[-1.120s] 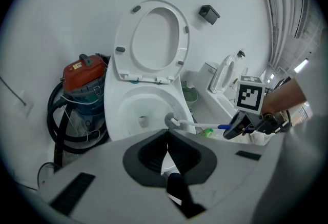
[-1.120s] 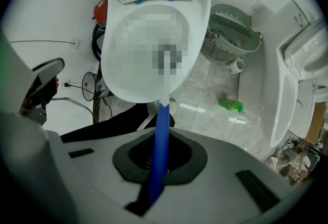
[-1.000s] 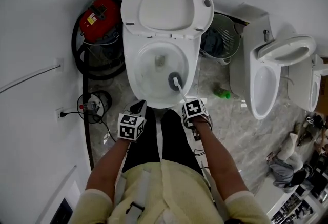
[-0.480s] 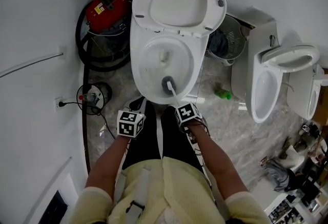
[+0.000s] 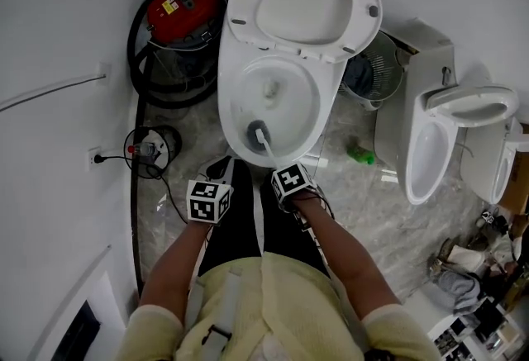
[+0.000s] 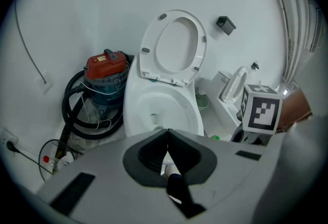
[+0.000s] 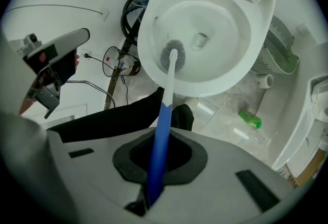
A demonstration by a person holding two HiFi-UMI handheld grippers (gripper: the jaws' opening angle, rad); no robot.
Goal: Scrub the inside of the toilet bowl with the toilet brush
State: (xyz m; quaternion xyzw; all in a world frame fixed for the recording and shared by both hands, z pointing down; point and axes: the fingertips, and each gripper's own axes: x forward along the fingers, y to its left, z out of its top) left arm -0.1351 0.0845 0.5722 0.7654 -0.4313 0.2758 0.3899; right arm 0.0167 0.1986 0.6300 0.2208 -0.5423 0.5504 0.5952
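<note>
Your R tongs [image 7: 158,154] squeezed tight on blue handle of toilet brush [image 7: 166,97]. Brush head down inside toilet bowl [image 5: 329,103], on near wall, a bit left of drain hole. Your L tongs [image 6: 166,138] pressed closed w/ nothing in them, held just in front of bowl, beside R tongs, not touching. Lid [image 5: 302,0] up at back of bowl. Red vacuum [image 5: 183,8] left of bowl. Green bottle [image 5: 360,156] on floor [image 5: 364,194], right of bowl.

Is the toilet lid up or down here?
Up. The lid stands raised behind the bowl, leaving it open, with the toilet brush reaching into it.
</note>
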